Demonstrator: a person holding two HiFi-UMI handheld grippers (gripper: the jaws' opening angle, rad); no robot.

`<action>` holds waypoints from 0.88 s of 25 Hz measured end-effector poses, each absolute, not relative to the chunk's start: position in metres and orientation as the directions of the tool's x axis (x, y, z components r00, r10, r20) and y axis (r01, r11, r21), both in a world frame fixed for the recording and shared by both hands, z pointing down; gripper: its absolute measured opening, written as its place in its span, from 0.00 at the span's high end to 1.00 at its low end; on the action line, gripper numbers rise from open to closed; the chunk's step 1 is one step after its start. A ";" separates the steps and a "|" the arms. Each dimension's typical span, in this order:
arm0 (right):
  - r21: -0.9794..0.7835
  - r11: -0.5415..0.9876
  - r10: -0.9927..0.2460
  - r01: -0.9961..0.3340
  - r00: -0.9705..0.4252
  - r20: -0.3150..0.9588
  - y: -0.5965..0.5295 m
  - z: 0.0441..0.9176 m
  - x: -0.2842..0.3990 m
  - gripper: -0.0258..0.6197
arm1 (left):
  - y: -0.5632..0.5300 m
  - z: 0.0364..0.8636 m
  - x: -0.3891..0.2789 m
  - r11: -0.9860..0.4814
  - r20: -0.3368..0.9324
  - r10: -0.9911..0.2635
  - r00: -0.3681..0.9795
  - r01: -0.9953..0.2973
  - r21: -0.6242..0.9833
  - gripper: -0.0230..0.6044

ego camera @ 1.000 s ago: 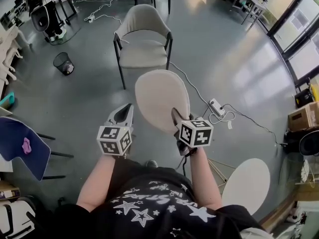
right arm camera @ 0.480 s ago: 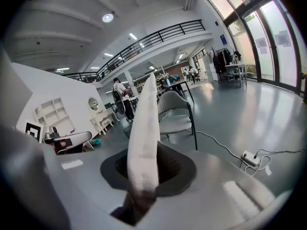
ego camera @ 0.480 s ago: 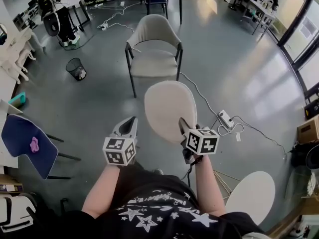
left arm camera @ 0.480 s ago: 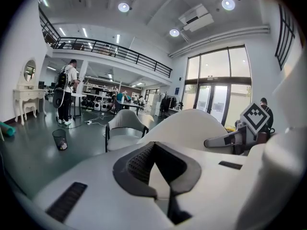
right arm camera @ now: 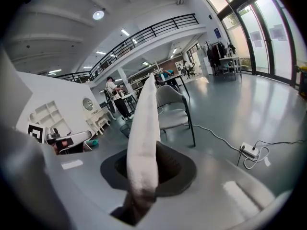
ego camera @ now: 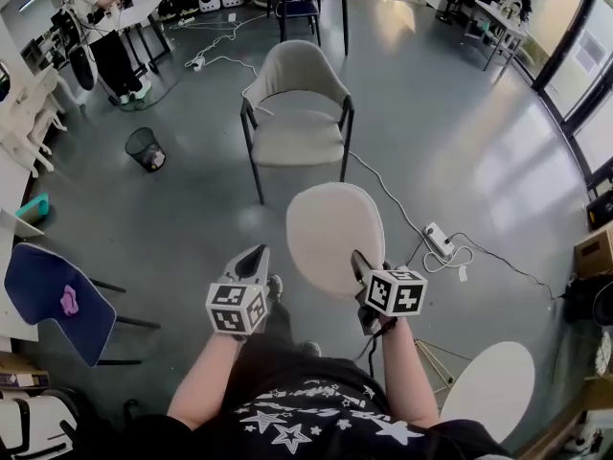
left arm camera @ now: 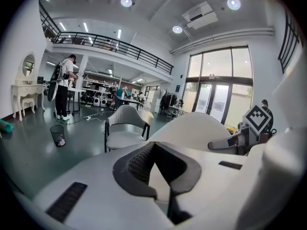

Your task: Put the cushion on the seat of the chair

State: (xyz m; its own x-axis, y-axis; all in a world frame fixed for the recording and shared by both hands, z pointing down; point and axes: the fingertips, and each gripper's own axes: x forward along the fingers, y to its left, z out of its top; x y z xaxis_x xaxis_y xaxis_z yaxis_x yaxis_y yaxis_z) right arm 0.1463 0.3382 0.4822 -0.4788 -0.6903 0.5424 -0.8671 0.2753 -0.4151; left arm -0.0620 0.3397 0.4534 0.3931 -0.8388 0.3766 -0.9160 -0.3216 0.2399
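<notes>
A grey-beige armchair (ego camera: pixel 296 113) stands on the floor ahead, its seat (ego camera: pixel 295 136) bare. An oval cream cushion (ego camera: pixel 334 236) hangs on edge in front of me, short of the chair. My right gripper (ego camera: pixel 357 256) is shut on the cushion's near edge. In the right gripper view the cushion (right arm camera: pixel 146 123) rises upright between the dark pads (right arm camera: pixel 169 169), with the chair (right arm camera: pixel 171 108) behind it. My left gripper (ego camera: pixel 257 253) is beside the cushion on its left, apart from it, jaws together and empty. The left gripper view shows its tips (left arm camera: pixel 152 145) meeting, the chair (left arm camera: pixel 123 129) and the cushion (left arm camera: pixel 193 128).
A black wastebasket (ego camera: pixel 144 148) stands left of the chair. A power strip (ego camera: pixel 439 241) and its cable lie on the floor to the right. A blue chair (ego camera: pixel 46 291) is at my left, a white round table (ego camera: pixel 488 379) at my lower right. A person (ego camera: pixel 100 29) stands by desks at the back left.
Both grippers have sunk a little, and the cushion has come down with the right one. The chair now lies lower in the head view.
</notes>
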 end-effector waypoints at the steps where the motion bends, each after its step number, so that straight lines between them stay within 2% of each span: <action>1: -0.413 0.265 -0.693 -0.871 -0.470 0.546 0.333 0.483 0.149 0.87 | 0.333 0.454 -0.061 -0.324 0.375 -0.837 0.398 -0.913 0.246 0.95; 22: -0.388 0.149 -0.699 -0.910 -0.374 0.609 0.143 0.490 0.102 0.87 | 0.126 0.471 -0.122 -0.390 0.395 -0.784 0.480 -0.875 0.288 0.95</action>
